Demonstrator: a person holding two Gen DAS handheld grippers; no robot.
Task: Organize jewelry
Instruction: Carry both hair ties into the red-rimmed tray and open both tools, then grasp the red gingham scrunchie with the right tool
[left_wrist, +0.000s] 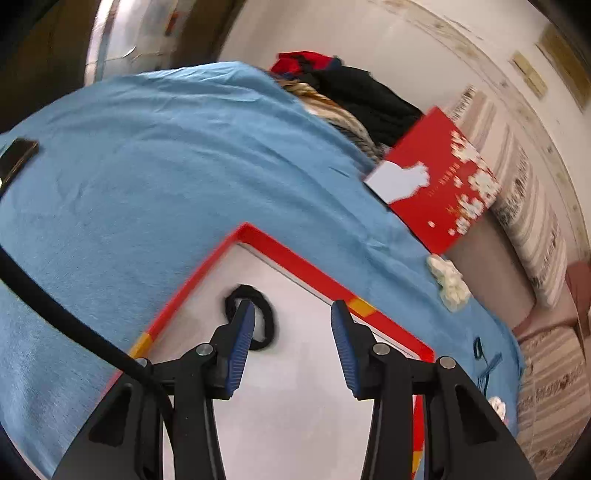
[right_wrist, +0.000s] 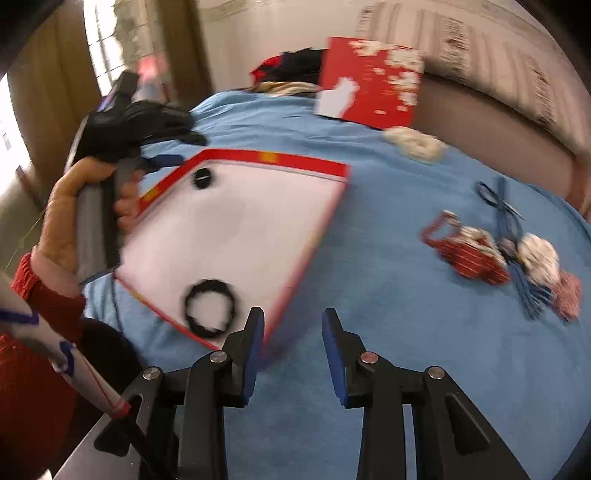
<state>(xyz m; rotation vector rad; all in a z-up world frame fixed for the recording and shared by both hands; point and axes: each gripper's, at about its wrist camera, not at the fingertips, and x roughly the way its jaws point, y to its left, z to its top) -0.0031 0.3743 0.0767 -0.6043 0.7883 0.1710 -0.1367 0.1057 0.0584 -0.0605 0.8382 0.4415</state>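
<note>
Blue cloth (right_wrist: 406, 332) covers the surface beneath a red-rimmed tray (right_wrist: 295, 161).

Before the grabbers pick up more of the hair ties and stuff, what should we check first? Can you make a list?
1. Left gripper empty, jaws apart: ok.
2. Right gripper empty, jaws apart: ok.
3. Small black hair tie lying inside the red-edged box: ok.
4. Larger black hair tie lying flat inside the box, not on its rim: ok.
5. Pile of red, white and blue pieces on the blue cloth put away: not ok, it lies outside the box.
6. Pieces in the pile free of each other: cannot tell, the picture is blurred.
</note>
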